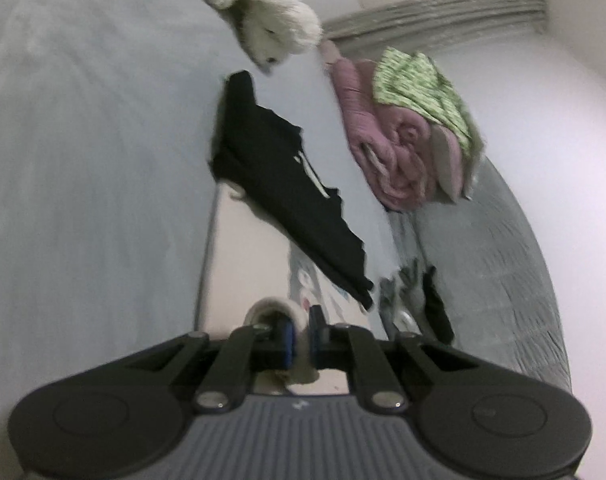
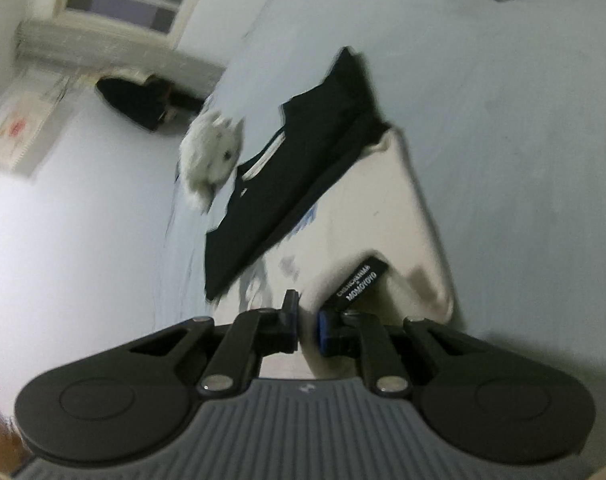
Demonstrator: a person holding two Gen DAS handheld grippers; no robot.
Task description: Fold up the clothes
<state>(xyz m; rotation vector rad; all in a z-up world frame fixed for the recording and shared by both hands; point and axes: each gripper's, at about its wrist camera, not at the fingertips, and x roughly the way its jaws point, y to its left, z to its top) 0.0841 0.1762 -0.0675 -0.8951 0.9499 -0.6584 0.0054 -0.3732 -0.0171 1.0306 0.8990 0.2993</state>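
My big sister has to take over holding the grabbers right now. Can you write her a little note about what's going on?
Left gripper: shut on the cream garment, pinching its edge.
Right gripper: shut on the same cream garment, near its black label.
The cream garment is stretched out over the pale blue bed sheet. A black shirt lies across its far part, and a white plush toy sits beyond that.
Done: both edges are gripped.
Left: the fold itself; the black shirt does not look neatly folded either. The pink and green pile sits at the side.
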